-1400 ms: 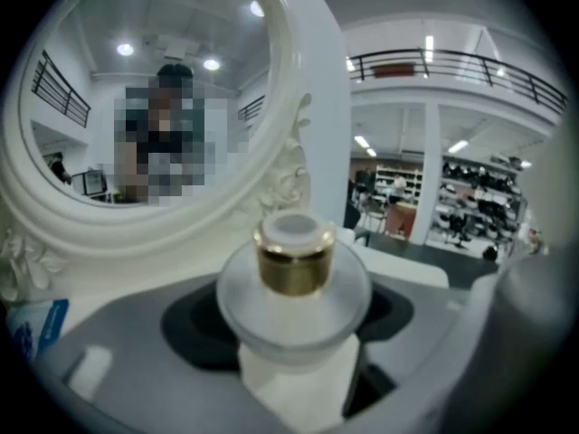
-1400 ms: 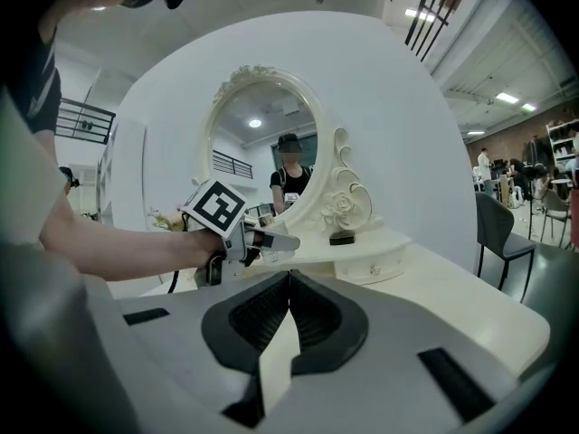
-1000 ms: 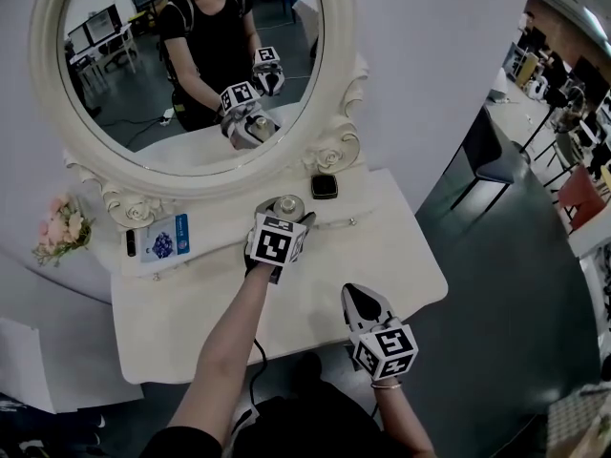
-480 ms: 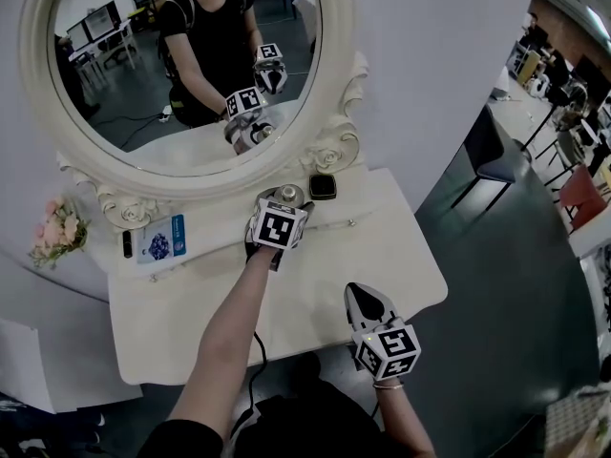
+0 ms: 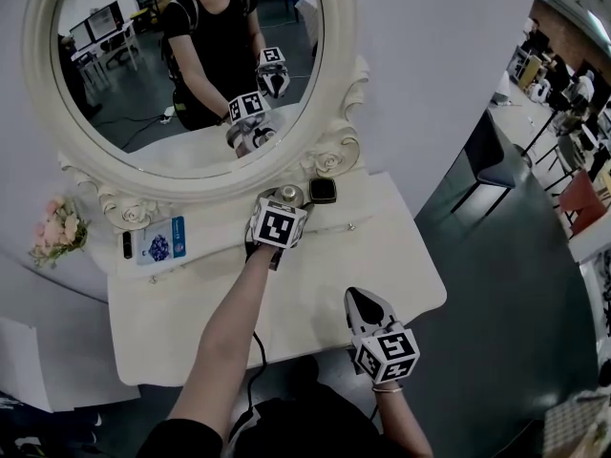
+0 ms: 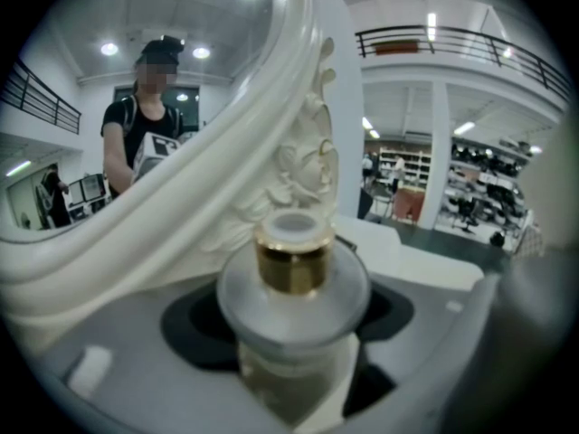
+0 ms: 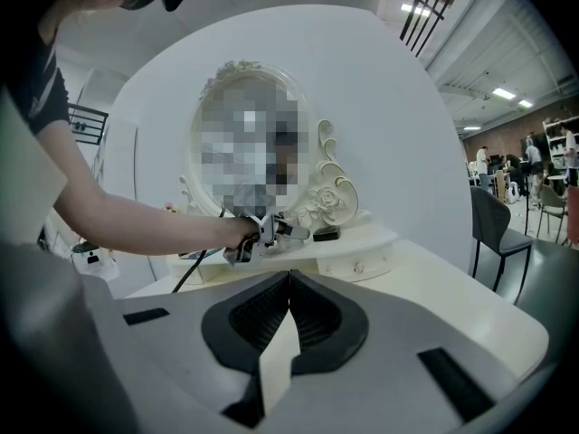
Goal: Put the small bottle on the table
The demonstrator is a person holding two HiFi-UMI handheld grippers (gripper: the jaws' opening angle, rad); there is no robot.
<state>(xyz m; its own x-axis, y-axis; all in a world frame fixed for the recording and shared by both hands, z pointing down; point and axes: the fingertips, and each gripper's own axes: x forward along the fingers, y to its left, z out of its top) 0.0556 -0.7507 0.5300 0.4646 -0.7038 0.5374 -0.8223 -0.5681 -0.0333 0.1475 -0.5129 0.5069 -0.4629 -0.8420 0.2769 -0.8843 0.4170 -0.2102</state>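
Left gripper (image 5: 284, 204): fingers (image 6: 136, 360) clamped on the small bottle (image 6: 293, 278), which stands upright between them with its gold collar above. The mirror frame (image 6: 298, 161) is close beyond the fingers.

Right gripper (image 5: 360, 299): fingers pressed together, nothing between.

Assessment: draw the bottle clear of the frame, hold it upright, lower it squarely onto bare counter (image 5: 325, 270) beneath the fingers, and release only once the base is seated.
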